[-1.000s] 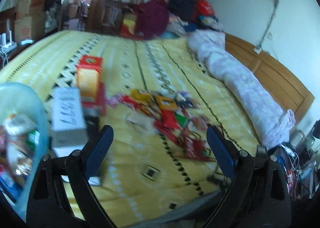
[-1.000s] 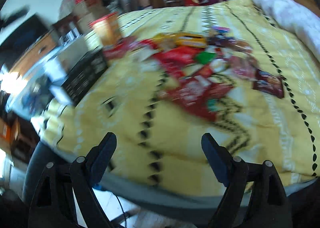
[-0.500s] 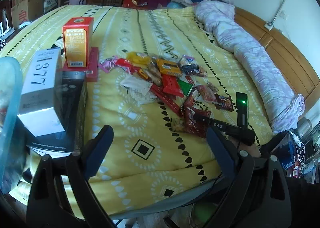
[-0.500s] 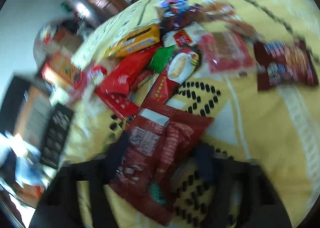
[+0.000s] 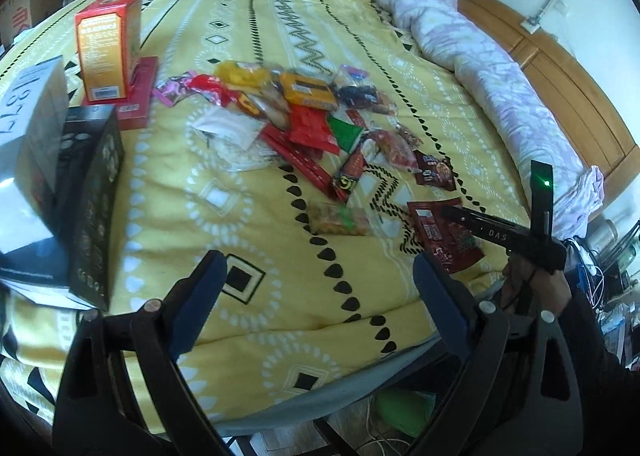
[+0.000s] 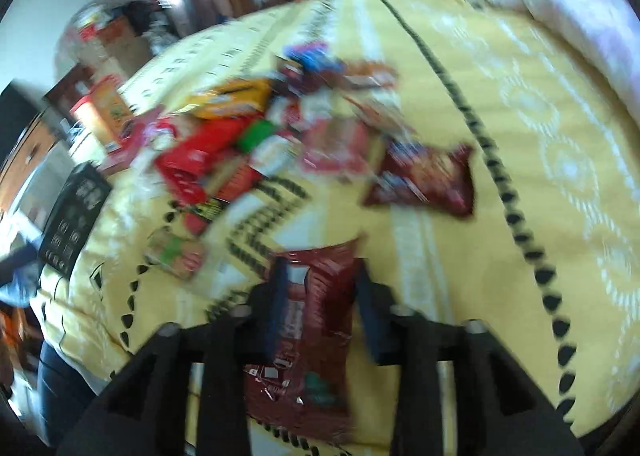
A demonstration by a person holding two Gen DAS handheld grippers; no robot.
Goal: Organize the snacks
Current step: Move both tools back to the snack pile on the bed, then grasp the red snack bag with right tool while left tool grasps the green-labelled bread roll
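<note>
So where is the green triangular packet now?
In the left wrist view, the green triangular packet lies mid-pile on the yellow bedspread, right of the red packet.

Snack packets (image 5: 312, 124): lying heaped mid-bedspread (image 5: 256, 224); dark red packet (image 5: 444, 236) lying apart, nearing its front edge.

Two claws (image 5: 316, 288) (image 6: 320, 296); three boxes beside one orange carton (image 5: 108, 46); snack packets (image 5: 312, 124) uncountable.

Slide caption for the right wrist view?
Right gripper opening around a dark red snack packet on the yellow bedspread.
</note>
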